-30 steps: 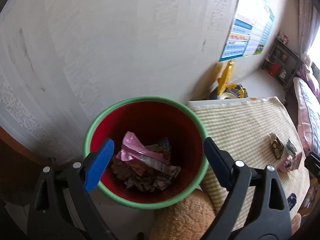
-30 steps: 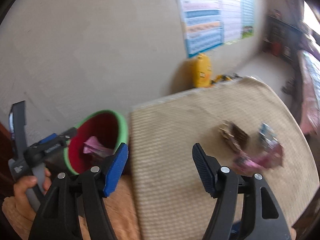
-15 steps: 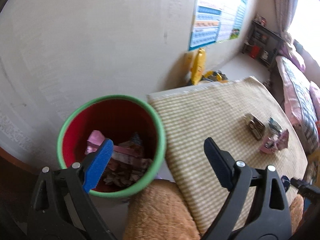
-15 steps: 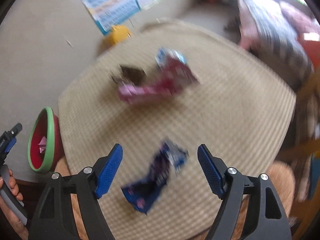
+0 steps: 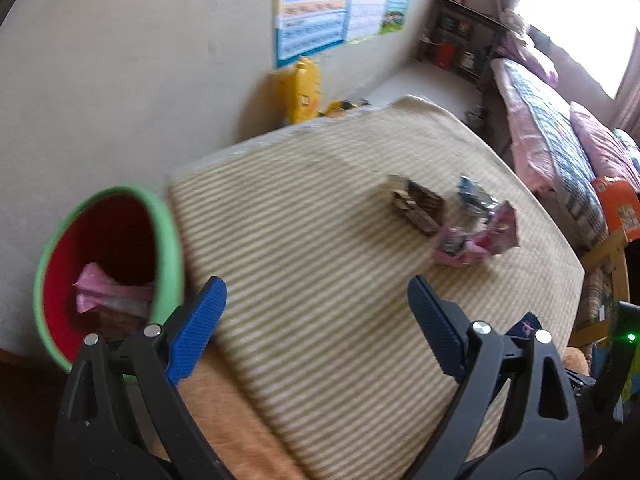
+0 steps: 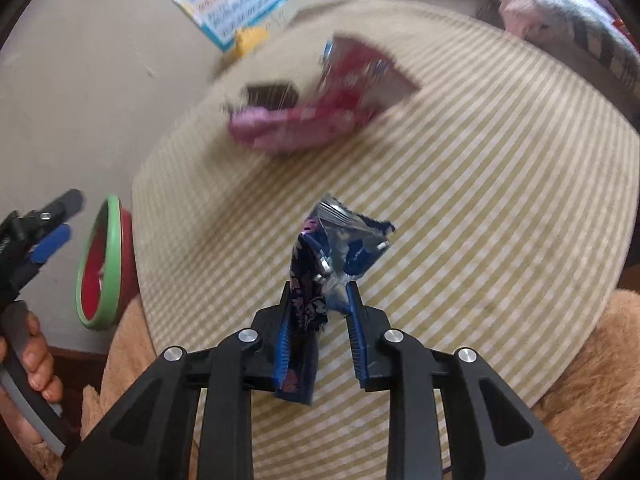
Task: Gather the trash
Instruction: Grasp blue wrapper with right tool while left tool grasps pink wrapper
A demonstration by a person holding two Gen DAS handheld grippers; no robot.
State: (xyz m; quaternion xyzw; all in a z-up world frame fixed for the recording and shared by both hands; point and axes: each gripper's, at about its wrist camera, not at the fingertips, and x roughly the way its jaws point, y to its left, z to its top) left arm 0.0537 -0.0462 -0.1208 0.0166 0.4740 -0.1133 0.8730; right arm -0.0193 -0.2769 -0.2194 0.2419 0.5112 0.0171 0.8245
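My right gripper (image 6: 318,300) is shut on a dark blue foil wrapper (image 6: 336,240), which stands up between the jaws over the striped mat (image 6: 480,200). My left gripper (image 5: 316,312) is open and empty above the mat's near edge; it also shows at the far left of the right wrist view (image 6: 48,236). A red bin with a green rim (image 5: 100,268) holds pink and brown wrappers and sits left of the mat (image 6: 100,264). A brown wrapper (image 5: 418,204), a blue one (image 5: 476,196) and pink ones (image 5: 476,236) lie on the mat's far side (image 6: 304,128).
A plush tan cushion (image 6: 580,380) borders the mat's near side. A yellow toy (image 5: 302,88) leans on the wall below a poster (image 5: 316,8). A bed with pink bedding (image 5: 560,148) and a dark shelf (image 5: 460,40) stand to the right.
My right gripper has come down over the dark blue wrapper and closed on it. My left gripper has swung right, from over the bin to over the mat.
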